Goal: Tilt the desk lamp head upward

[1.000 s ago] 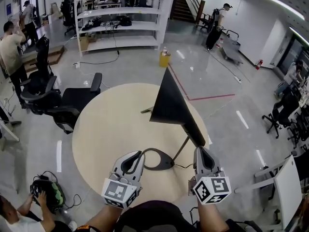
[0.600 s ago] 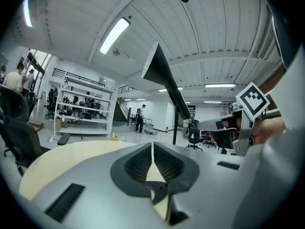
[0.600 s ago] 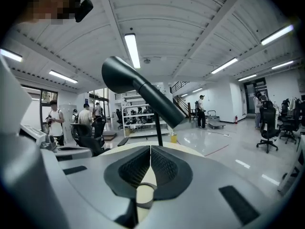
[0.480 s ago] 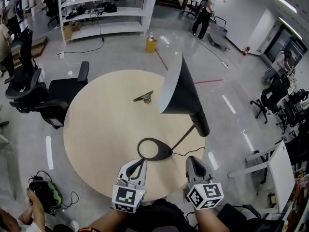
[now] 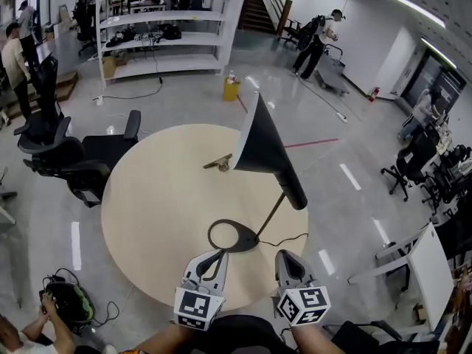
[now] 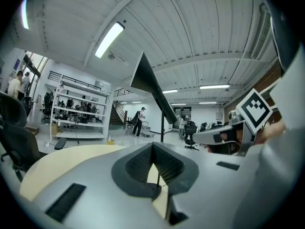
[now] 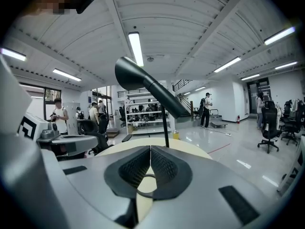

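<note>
A black desk lamp stands on the round beige table (image 5: pixel 158 198). Its cone-shaped head (image 5: pixel 259 147) sits atop a thin slanted stem (image 5: pixel 273 214) that rises from a ring base (image 5: pixel 245 240). My left gripper (image 5: pixel 212 259) hovers at the table's near edge just short of the base, jaws shut and empty. My right gripper (image 5: pixel 287 261) is beside it, right of the base, also shut with nothing in it. In the left gripper view the lamp head (image 6: pixel 150 87) rises beyond the closed fingertips (image 6: pixel 152 144). The right gripper view shows the head (image 7: pixel 143 82) above its closed tips (image 7: pixel 150 147).
A small brownish object (image 5: pixel 219 164) lies on the table behind the lamp. The lamp's cord (image 5: pixel 287 243) trails right from the base. A black office chair (image 5: pixel 81 161) stands left of the table. Shelving and people are further off across the room.
Both grippers have drawn back toward the table's near edge and sunk lower, away from the lamp. The left gripper's jaws, slightly apart at first, have closed.
</note>
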The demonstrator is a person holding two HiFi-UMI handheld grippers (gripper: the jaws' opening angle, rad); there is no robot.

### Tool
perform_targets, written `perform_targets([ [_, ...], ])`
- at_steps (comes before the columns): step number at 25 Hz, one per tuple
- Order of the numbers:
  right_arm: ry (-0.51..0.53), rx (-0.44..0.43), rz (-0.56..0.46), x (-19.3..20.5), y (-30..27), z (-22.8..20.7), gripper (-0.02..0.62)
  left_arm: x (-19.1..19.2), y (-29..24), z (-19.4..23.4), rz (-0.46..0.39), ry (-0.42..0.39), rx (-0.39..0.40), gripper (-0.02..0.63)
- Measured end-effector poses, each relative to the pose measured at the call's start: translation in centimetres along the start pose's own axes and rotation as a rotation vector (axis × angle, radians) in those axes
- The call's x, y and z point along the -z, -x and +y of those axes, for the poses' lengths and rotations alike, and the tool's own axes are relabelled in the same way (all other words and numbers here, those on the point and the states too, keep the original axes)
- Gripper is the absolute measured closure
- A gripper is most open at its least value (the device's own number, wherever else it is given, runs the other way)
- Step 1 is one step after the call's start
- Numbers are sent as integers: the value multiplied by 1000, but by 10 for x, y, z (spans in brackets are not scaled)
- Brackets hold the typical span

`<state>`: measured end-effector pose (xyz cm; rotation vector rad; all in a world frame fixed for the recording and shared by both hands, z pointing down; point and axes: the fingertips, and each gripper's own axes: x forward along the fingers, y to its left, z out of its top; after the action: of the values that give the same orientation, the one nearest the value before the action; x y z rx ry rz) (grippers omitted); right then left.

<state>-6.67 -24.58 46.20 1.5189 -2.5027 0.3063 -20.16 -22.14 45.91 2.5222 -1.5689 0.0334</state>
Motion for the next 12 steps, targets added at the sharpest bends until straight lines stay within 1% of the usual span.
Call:
perform_targets([
  [6,-45,13,-12,21,62,-34,580,2,1,-72,19,-25,33,558],
  [12,-75,15,-21,53,159,-87,580,21,15,-179,53,-41,16,558],
])
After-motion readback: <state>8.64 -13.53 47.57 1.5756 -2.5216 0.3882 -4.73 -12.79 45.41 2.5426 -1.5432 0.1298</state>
